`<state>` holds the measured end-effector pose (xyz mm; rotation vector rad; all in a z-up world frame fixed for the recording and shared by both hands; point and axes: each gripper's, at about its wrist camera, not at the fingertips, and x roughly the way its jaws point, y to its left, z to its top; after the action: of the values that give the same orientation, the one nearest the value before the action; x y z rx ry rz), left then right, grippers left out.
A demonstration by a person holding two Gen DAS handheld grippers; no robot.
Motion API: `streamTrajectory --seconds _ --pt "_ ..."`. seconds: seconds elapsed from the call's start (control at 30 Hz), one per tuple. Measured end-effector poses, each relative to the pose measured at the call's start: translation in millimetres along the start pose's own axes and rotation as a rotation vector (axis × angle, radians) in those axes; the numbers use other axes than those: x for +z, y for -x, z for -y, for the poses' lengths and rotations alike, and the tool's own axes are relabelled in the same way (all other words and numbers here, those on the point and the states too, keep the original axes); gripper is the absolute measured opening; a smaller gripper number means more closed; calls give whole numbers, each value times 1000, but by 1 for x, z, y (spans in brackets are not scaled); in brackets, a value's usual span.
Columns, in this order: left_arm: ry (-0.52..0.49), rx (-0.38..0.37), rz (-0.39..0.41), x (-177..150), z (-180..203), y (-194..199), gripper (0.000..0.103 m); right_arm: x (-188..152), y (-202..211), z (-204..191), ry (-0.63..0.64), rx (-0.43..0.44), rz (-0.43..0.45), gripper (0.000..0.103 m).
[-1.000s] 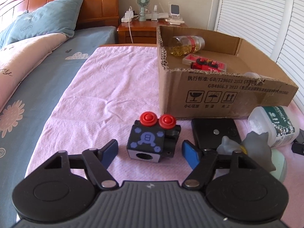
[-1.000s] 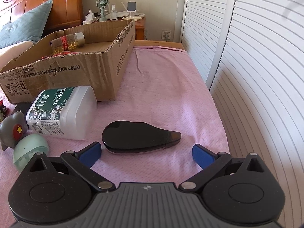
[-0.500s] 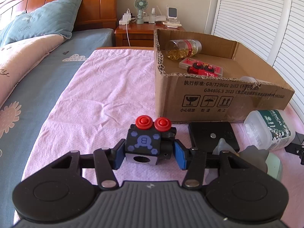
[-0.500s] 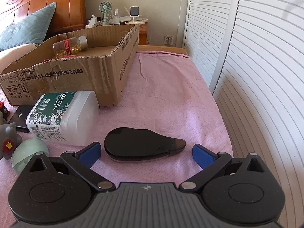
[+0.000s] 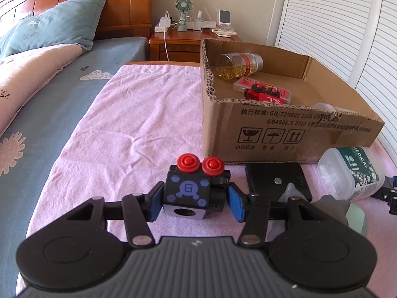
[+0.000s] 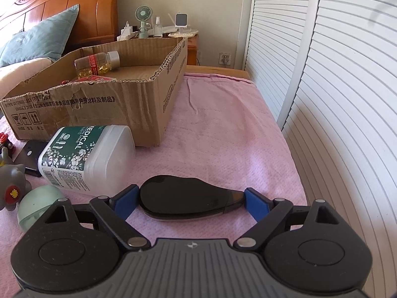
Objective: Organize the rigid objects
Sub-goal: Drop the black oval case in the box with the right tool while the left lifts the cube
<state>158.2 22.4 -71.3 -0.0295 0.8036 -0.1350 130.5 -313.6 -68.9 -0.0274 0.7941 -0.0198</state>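
My left gripper (image 5: pixel 196 203) is shut on a black toy block (image 5: pixel 191 192) with two red buttons on top, held just above the pink cloth. My right gripper (image 6: pixel 189 200) has its blue pads at both ends of a black teardrop-shaped case (image 6: pixel 184 198) lying on the cloth; it is closed around it, pads touching or nearly so. An open cardboard box (image 5: pixel 292 129) stands behind, also in the right wrist view (image 6: pixel 99 109), holding a pill bottle (image 5: pixel 238 65) and a red toy (image 5: pixel 264 93).
A white medical swab tub (image 6: pixel 84 159) lies on its side by the box. A black flat device (image 5: pixel 276 181), a grey toy (image 6: pixel 10 186) and a green round thing (image 6: pixel 37 204) lie between the grippers. Louvred doors (image 6: pixel 335 99) stand to the right.
My left gripper closed on the black toy block and lifted it slightly. My right gripper moved forward and narrowed around the black case.
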Motion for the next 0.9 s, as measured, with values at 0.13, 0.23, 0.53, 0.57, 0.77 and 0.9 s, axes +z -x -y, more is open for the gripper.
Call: streamTrajectory --seconds 0.13,0.23,0.53,0.57,0.77,0.9 --pt "-23 -11 -3 1 -1 -1 52 0 0 0 1 0 -5 93" --pt "-48 -17 -4 2 0 -1 51 0 1 0 8 3 -12 93" --pt "-85 -42 -38 9 -2 4 50 2 10 4 25 8 -41 93" --pt "-95 -43 -41 10 -2 5 50 3 12 5 28 10 -41 93" --pt "-139 -63 -52 13 -3 16 50 6 25 6 74 14 -39 93" --pt "-155 -88 -63 17 -2 27 50 10 36 6 103 30 -32 93"
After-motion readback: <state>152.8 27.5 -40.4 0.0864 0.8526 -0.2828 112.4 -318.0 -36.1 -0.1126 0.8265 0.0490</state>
